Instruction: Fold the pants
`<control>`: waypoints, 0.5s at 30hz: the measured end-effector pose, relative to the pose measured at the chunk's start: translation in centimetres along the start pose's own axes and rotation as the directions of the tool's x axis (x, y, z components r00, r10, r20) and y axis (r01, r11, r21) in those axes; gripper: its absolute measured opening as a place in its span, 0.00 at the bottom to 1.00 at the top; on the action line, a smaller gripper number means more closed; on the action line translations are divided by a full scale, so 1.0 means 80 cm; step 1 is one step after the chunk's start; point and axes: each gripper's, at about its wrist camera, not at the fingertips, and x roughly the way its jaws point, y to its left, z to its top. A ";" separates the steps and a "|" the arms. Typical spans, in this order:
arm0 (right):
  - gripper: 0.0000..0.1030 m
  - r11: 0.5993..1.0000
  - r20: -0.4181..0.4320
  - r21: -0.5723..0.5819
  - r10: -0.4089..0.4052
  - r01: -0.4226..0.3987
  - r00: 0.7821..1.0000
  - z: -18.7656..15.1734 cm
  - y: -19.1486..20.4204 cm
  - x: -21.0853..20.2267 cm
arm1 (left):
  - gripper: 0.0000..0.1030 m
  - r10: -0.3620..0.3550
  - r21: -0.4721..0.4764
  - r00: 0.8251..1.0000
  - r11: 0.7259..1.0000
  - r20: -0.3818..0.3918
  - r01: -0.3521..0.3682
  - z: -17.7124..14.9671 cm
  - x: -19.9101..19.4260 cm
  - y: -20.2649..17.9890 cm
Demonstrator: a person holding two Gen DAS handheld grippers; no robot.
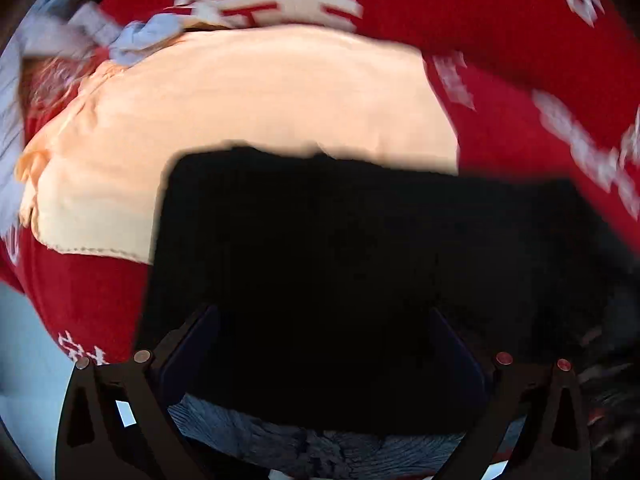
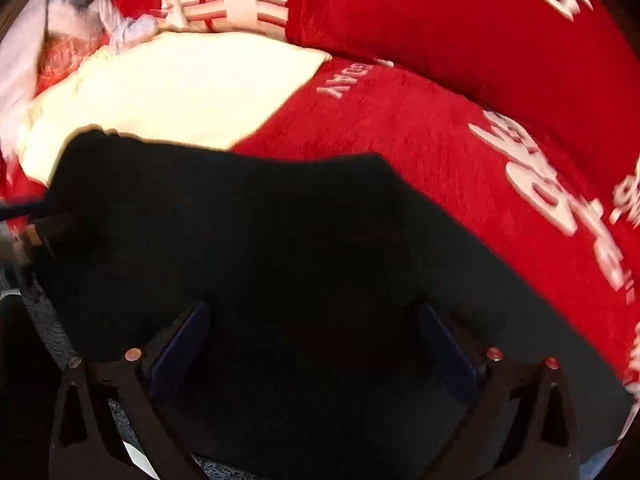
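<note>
Right gripper [image 2: 316, 344] spread wide above black pants [image 2: 248, 232]: soft, limp, light; pinch the doubled edge ahead of fingertips.

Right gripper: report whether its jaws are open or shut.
Open: the right gripper has both blue pads wide apart above the black pants, pinching nothing.

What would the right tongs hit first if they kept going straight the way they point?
Most likely the black pants. The right tongs stand open and point down at that dark cloth, which fills the line ahead. How near it lies is unclear.
</note>
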 end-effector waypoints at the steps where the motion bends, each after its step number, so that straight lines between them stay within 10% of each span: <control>1: 0.99 1.000 -0.002 0.011 0.000 0.000 1.000 -0.002 -0.004 -0.002 | 1.00 0.019 0.009 1.000 1.000 0.026 -0.019 -0.004 -0.001 -0.005; 15: 0.99 0.955 -0.054 0.249 -0.153 0.161 0.987 -0.104 -0.165 -0.056 | 1.00 0.018 -0.022 0.999 1.000 0.034 -0.017 -0.008 -0.002 -0.005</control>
